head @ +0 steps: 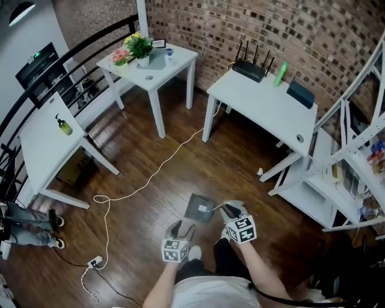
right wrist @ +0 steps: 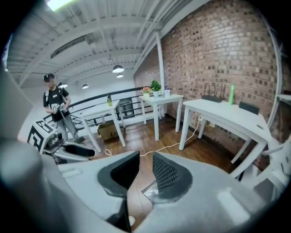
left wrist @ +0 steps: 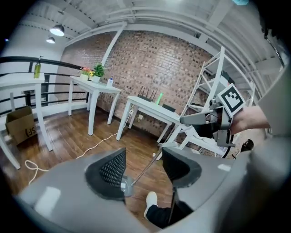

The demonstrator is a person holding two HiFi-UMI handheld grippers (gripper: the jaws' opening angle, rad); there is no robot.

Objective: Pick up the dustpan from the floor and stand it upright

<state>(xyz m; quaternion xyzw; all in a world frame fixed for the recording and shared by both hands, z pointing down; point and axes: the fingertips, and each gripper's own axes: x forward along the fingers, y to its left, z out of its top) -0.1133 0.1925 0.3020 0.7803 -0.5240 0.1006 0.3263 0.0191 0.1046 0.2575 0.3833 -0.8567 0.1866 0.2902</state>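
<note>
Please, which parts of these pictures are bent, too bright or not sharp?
Head view: the brick wall and black railing bow from the wide lens. Left gripper view: the ceiling lamp glares and the corners go black. Right gripper view: the right gripper looks soft so near the lens, and the light strip at the top is blown out.

The head view looked steeply down onto the wooden floor point(head: 240, 174); both gripper views sat lower, looking out toward the same brick wall point(head: 252, 30) and white desk point(head: 264, 105).

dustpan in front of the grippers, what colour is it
Dark grey. The dustpan shows best in the head view, against the brown wooden floor.
</note>
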